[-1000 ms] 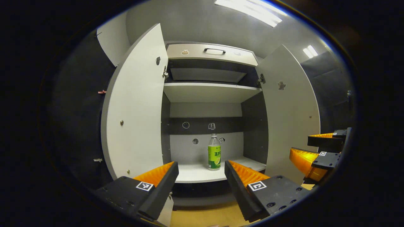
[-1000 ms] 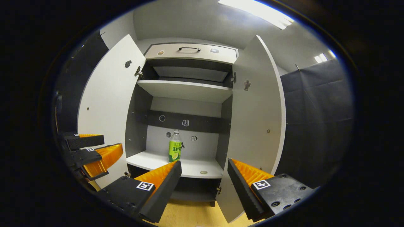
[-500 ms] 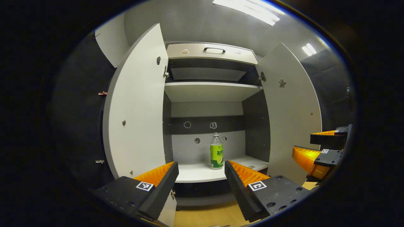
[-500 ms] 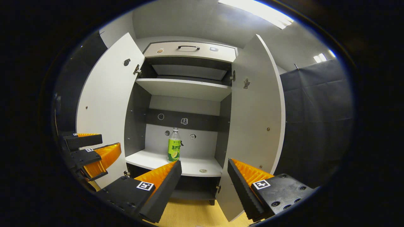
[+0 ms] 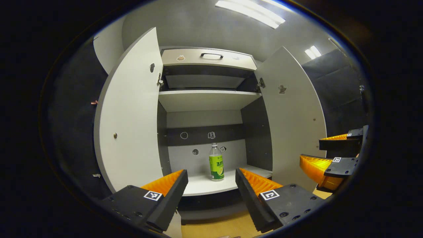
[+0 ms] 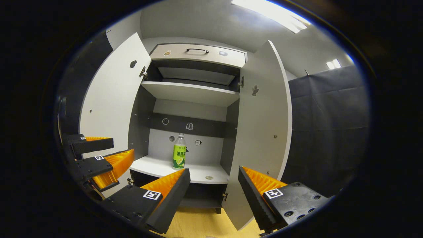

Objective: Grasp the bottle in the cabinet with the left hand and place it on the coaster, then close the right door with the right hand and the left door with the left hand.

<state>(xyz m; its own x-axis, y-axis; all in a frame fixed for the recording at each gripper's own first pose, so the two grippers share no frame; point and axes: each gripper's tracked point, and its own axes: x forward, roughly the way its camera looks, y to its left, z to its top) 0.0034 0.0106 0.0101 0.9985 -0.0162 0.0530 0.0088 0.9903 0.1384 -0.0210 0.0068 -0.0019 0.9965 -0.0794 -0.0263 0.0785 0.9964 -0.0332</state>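
On the lower shelf [image 5: 211,186] of the open cabinet, near the back panel, the bottle [image 5: 216,164] is stood upright, well apart from both grippers. A clear plastic body with a pale cap is seen, wrapped by a green and yellow label; it is judged light, fairly stiff but liable to dent under a hard squeeze, and smooth enough to slip. Hold is best taken across the labelled middle, where the sides are straight, rather than at the narrow neck. Large characters are printed on the label, but they are left unread, and no brand can be made out. A small round disc [image 6: 209,178], presumably the coaster, is seen lying near the front edge of the same shelf, to the right of the bottle. The left door [image 5: 132,112] and the right door [image 5: 290,122] are both swung wide. The left gripper [image 5: 211,188] is held wide open and empty before the shelf; the right gripper [image 6: 214,186] is likewise spread and carries nothing.
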